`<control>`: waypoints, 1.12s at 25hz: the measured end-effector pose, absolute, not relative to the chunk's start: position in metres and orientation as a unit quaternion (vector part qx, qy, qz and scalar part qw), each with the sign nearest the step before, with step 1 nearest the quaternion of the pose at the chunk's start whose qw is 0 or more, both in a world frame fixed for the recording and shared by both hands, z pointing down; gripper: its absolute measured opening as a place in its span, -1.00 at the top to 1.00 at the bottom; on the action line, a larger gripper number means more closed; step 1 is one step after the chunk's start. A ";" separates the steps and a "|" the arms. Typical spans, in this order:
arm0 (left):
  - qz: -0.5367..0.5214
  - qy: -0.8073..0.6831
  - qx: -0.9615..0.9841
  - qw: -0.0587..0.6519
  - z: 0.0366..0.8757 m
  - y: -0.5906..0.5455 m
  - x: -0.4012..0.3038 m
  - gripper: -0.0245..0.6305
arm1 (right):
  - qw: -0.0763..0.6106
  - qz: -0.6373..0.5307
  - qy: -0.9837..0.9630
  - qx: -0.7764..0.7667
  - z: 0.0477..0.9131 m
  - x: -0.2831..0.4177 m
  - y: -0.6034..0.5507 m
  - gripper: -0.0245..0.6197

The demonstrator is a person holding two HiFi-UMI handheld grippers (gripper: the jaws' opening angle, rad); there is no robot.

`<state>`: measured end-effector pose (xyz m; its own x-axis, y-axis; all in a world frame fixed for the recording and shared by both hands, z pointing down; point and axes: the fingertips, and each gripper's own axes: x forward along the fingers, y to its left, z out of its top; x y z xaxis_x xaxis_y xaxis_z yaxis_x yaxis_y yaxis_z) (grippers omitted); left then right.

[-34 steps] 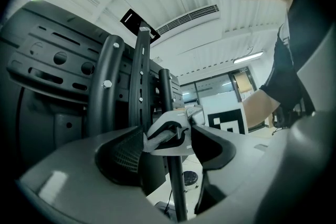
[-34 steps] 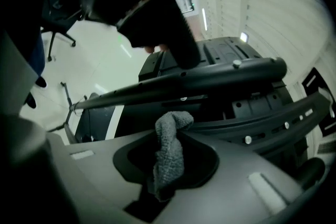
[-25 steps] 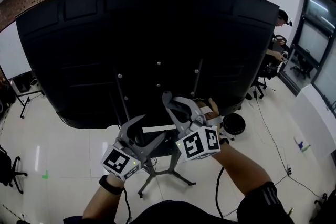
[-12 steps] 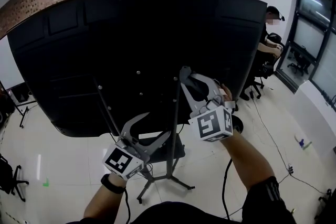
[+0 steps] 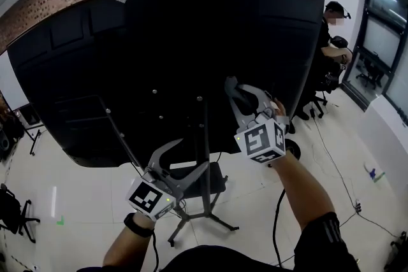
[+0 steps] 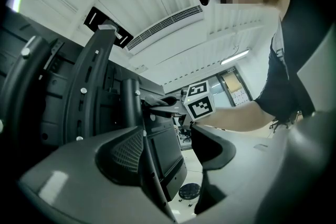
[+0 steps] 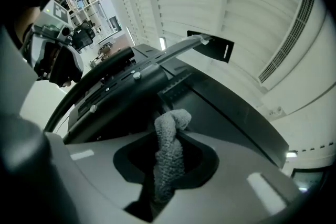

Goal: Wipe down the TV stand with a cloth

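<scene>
The TV stand [image 5: 205, 162] carries a big black TV [image 5: 159, 54], seen from behind, on a dark pole with splayed legs and a small black shelf [image 5: 201, 176]. My right gripper [image 5: 246, 93] is raised against the TV's back, right of the pole. It is shut on a grey knobbly cloth [image 7: 169, 155], which sticks up between the jaws of the right gripper [image 7: 168, 168]. The head view does not show the cloth. My left gripper [image 5: 183, 159] hangs low by the shelf, open and empty. In the left gripper view the pole [image 6: 131, 107] and shelf [image 6: 165, 157] show past the left gripper [image 6: 173, 148].
A person [image 5: 331, 25] sits at a desk at the back right, with office chairs nearby. On the white floor a round black object [image 5: 293, 148] lies right of the stand, with cables trailing to the right. A black chair [image 5: 13, 207] stands at far left. Glass doors line the right wall.
My right gripper has risen from beside the left one near the shelf, up and to the right, to the TV's back. The left gripper has stayed low by the shelf.
</scene>
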<state>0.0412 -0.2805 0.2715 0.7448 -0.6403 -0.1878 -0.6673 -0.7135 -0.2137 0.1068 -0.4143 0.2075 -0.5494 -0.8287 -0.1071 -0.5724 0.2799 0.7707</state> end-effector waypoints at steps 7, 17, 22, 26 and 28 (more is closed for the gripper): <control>0.051 0.339 -0.931 0.129 0.277 -0.287 0.078 -0.02 | 0.164 -0.376 -0.770 0.489 0.208 0.175 -0.431 0.73; 0.051 0.342 -0.930 0.127 0.282 -0.291 0.098 -0.02 | 0.138 -0.359 -0.788 0.482 0.210 0.193 -0.421 0.73; 0.056 0.360 -0.923 0.124 0.281 -0.291 0.088 -0.02 | 0.132 -0.370 -0.823 0.411 0.236 0.126 -0.400 0.73; 0.053 0.375 -0.917 0.124 0.282 -0.287 0.079 -0.02 | 0.140 -0.369 -0.839 0.374 0.255 0.083 -0.399 0.73; 0.052 0.383 -0.914 0.124 0.283 -0.286 0.073 -0.02 | 0.139 -0.370 -0.842 0.368 0.260 0.074 -0.401 0.73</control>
